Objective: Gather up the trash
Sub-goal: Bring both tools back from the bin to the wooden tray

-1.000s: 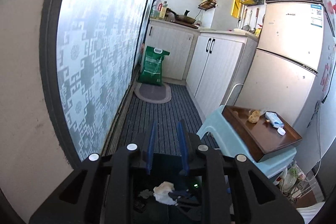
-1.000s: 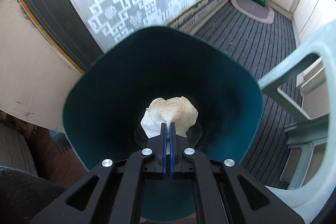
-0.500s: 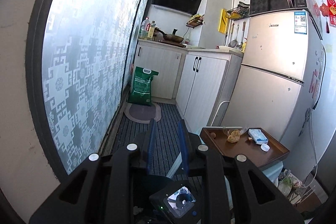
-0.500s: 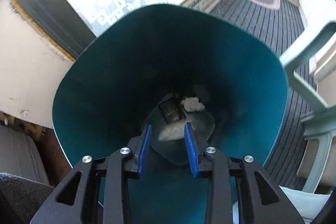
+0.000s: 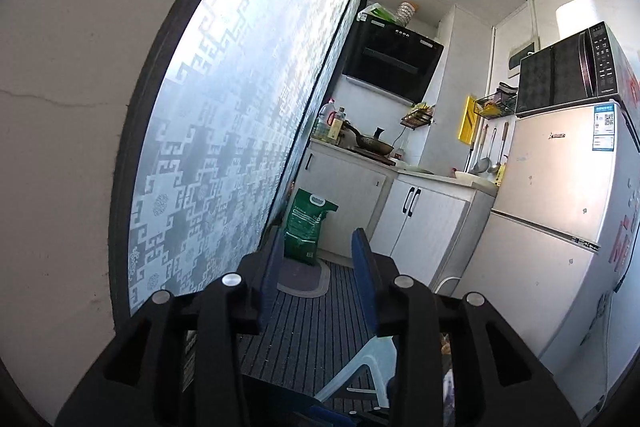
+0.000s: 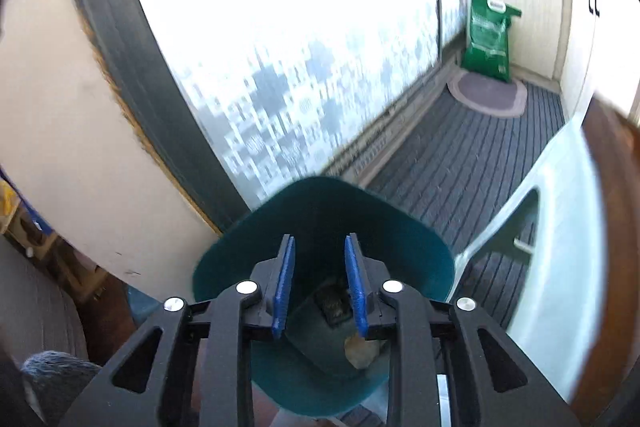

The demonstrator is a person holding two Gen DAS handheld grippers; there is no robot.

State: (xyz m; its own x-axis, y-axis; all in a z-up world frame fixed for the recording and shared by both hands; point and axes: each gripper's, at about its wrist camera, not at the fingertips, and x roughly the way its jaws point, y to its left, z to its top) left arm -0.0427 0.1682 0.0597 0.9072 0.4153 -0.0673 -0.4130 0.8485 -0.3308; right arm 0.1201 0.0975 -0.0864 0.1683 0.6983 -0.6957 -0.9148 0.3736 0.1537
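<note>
Right wrist: right hand-held gripper (image 6: pixel 320 263) empty, closing over teal bin (image 6: pixel 416 247) | left hand-held gripper (image 5: pixel 318 259) empty, opening

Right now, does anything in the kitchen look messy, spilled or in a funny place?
Nothing looks spilled or broken. The crumpled paper lies inside the teal bin, where trash belongs. The only slightly odd thing is the green sack standing on the floor against the cabinet, by the small mat.
</note>
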